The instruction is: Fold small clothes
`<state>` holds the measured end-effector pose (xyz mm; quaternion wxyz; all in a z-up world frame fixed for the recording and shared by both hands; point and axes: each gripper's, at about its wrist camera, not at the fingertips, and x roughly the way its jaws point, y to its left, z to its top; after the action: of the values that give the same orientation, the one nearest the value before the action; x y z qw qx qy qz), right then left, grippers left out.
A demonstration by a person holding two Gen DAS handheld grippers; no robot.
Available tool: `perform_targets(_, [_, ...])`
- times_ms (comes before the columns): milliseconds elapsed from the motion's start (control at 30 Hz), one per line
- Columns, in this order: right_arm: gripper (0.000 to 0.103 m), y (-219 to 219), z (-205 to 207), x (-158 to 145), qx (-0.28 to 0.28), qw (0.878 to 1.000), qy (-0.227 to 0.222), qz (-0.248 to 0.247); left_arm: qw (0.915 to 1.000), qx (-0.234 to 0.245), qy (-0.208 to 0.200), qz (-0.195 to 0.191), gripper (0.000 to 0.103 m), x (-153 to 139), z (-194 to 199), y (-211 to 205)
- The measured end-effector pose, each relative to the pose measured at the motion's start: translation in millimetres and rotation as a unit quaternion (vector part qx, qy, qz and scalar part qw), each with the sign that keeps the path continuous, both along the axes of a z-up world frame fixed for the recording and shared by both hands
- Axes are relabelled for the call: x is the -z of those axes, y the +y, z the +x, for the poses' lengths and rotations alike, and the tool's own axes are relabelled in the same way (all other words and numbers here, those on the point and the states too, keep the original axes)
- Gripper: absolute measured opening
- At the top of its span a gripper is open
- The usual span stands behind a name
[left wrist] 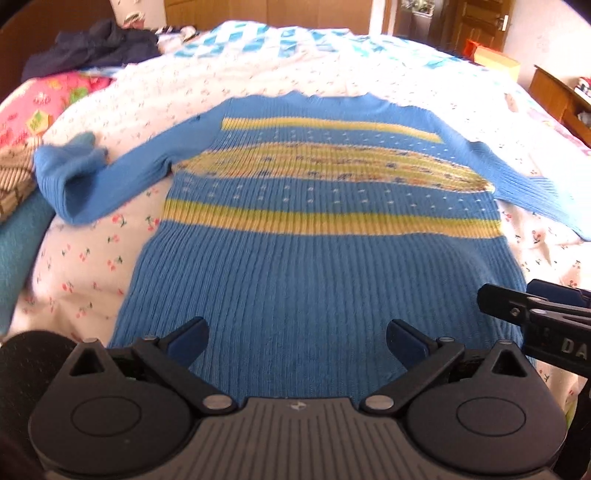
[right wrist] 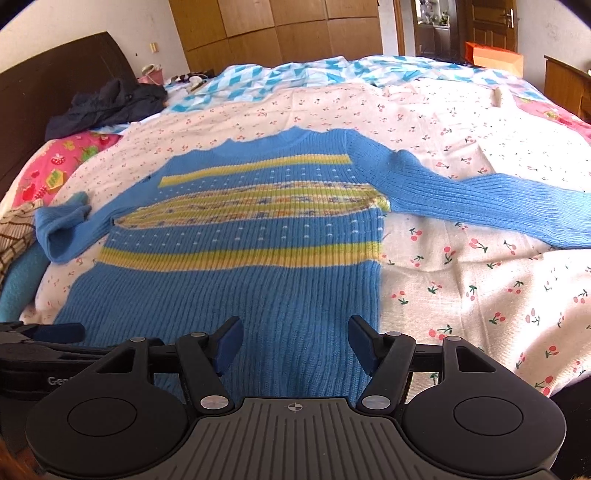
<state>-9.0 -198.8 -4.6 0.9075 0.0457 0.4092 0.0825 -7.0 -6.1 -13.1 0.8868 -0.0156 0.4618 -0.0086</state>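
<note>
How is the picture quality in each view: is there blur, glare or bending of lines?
Left wrist view: the blue sweater looks slightly soft, the bedsheet behind it is washed out by bright light, and the edges curve. Right wrist view: sharper, cherry print clear, wardrobe lines bend.

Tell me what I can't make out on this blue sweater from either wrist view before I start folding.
- Hem of the sweater: hidden in both views behind the left tool and the right tool.
- Right sleeve cuff: cut off by the frame edge in both views.
- Left sleeve cuff: curled over; blurred in the left wrist view.
- Underside of the sweater: hidden against the cherry-print sheet.
</note>
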Motion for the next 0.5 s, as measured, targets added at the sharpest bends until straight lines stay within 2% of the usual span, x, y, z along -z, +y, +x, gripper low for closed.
perform_targets(300, [0.063, -4.1, 0.7, 1.7, 0.004, 1.000, 0.000, 0.011, 1.0000, -0.004, 0.005, -0.002, 0.103, 3.3, 2.5, -0.5])
perform_targets(500, [0.063, -3.5, 5.2, 4.7, -0.001, 1.000, 0.004, 0.024, 0.9998, -0.016, -0.009, -0.005, 0.103, 1.7, -2.7, 4.6])
